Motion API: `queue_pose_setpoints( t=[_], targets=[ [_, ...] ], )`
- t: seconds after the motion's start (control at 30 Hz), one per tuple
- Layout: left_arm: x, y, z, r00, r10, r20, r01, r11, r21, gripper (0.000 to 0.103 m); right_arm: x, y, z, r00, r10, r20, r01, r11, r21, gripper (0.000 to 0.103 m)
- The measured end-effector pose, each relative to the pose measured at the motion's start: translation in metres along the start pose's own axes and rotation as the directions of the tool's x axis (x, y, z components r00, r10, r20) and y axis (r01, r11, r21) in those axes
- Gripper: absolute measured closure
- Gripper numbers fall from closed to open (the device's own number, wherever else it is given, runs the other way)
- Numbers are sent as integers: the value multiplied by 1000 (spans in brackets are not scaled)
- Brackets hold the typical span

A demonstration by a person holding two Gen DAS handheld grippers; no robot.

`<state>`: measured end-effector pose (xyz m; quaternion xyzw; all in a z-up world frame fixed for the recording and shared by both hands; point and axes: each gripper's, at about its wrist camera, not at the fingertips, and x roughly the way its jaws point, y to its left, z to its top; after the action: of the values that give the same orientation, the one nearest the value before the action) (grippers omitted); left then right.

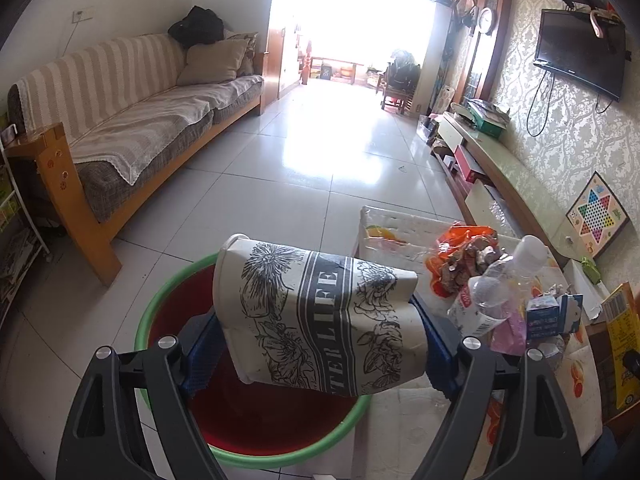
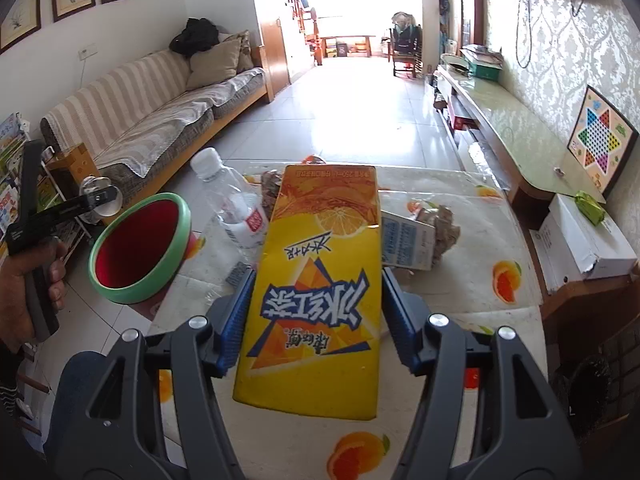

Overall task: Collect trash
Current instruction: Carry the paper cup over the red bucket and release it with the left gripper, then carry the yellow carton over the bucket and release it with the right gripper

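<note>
Left wrist view: the left gripper (image 1: pixel 320 344) pinches a crumpled printed paper cup (image 1: pixel 316 316) directly above the red bin (image 1: pixel 256 416) — poised, seemingly, to drop it. Beside the bin, over the table (image 2: pixel 480 320), the right gripper (image 2: pixel 316 320) clamps a yellow tea carton (image 2: pixel 316 292) — likely next; a plastic bottle (image 2: pixel 232 196) waits.

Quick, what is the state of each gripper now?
Left gripper: closed on the paper cup, above the red bin.
Right gripper: closed on the yellow drink carton.
</note>
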<state>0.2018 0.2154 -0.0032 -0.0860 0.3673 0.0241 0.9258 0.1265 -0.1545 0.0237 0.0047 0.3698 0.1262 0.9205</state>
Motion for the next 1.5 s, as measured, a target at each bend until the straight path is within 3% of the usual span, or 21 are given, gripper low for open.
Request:
queue_pose_setpoints(
  t=[0.23,0.3,0.33,0.6,0.87,1.13,1.43,1.47,1.5],
  targets=[
    [33,35,-10,996,30,-88,-33,999,-28,22,14,58,21,997,79,9,-78,993,-91,44],
    [38,42,-14,994,21,-108,-25,999,-30,8,19,72,25,996,93,9,-91,989,-116,44],
    [39,42,-18,993,26,-113,-29,999,-26,8,21,79,27,995,101,9,-99,987,-129,44],
    [15,61,-30,996,47,-71,-51,997,-55,8,43,126,43,986,166,12,-160,965,-206,44],
    [-18,95,-43,999,39,-31,-41,997,-70,8,101,190,66,966,255,-33,-255,939,-231,44],
    [-42,129,-58,998,60,-16,-62,993,-100,8,159,250,65,959,262,-106,-281,928,-245,44],
    [-46,153,-70,998,56,-25,-59,989,-139,8,191,289,44,963,209,-172,-253,919,-303,43],
    [-46,154,-72,998,54,-27,-57,988,-140,8,193,293,42,963,205,-173,-251,916,-312,40],
    [-46,156,-74,998,54,-29,-57,988,-141,8,194,296,41,964,203,-174,-250,915,-317,28]
  ],
)
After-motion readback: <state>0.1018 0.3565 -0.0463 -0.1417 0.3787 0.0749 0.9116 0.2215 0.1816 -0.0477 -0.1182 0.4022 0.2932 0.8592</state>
